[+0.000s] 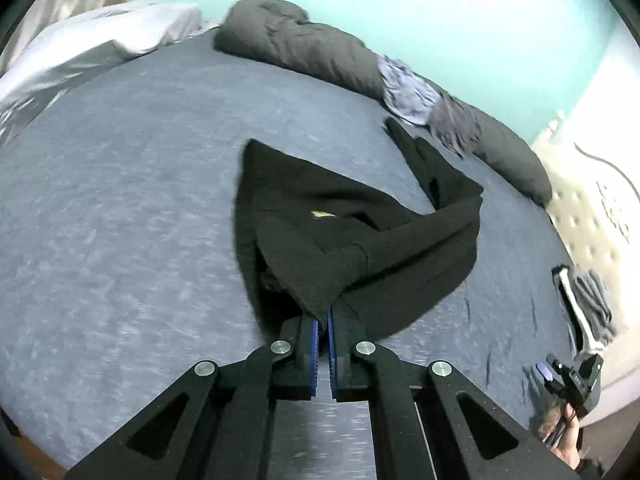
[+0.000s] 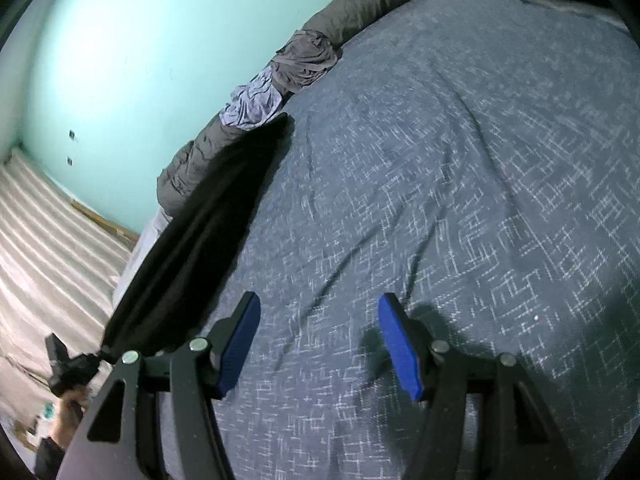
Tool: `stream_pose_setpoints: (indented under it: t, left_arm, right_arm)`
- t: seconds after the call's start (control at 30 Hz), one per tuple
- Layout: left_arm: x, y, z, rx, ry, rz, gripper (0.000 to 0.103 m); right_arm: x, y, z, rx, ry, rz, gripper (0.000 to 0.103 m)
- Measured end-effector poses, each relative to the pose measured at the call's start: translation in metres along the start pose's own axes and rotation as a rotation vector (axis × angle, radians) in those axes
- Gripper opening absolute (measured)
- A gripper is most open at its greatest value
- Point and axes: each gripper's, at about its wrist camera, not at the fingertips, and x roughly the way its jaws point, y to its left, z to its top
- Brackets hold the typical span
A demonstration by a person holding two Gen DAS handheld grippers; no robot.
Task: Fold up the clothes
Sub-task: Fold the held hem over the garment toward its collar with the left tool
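Lifting a pinched edge of the black garment off the blue bedspread, the left gripper has its blue pads pressed together on the cloth, which fans away from the tips toward twelve and two o'clock in the left wrist view. To do this fold well, I judge the edge should be carried over the body of the garment in a smooth arc, kept taut enough that the layers do not bunch, and laid down with the edges lined up before letting go. The free gripper could pin the far side if the cloth starts to drag.

The left gripper tilts downward toward the bed. The right gripper also angles down, low over bare bedspread; its jaws stand apart with nothing between them. From its view the garment hangs at nine to eleven o'clock. A rolled grey blanket lies along the far edge.
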Motion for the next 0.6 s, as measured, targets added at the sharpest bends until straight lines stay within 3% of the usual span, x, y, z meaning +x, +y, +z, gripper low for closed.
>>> stream_pose_setpoints:
  t: [0.3, 0.6]
  left_arm:
    - [0.001, 0.046, -0.027, -0.034, 0.023, 0.004, 0.004]
    - [0.010, 0.044, -0.046, 0.001, 0.034, -0.036, 0.004]
  right_arm:
    - [0.025, 0.028, 0.012, -0.058, 0.057, -0.017, 0.062]
    - [0.097, 0.115, 0.068, -0.177, 0.217, 0.016, 0.071]
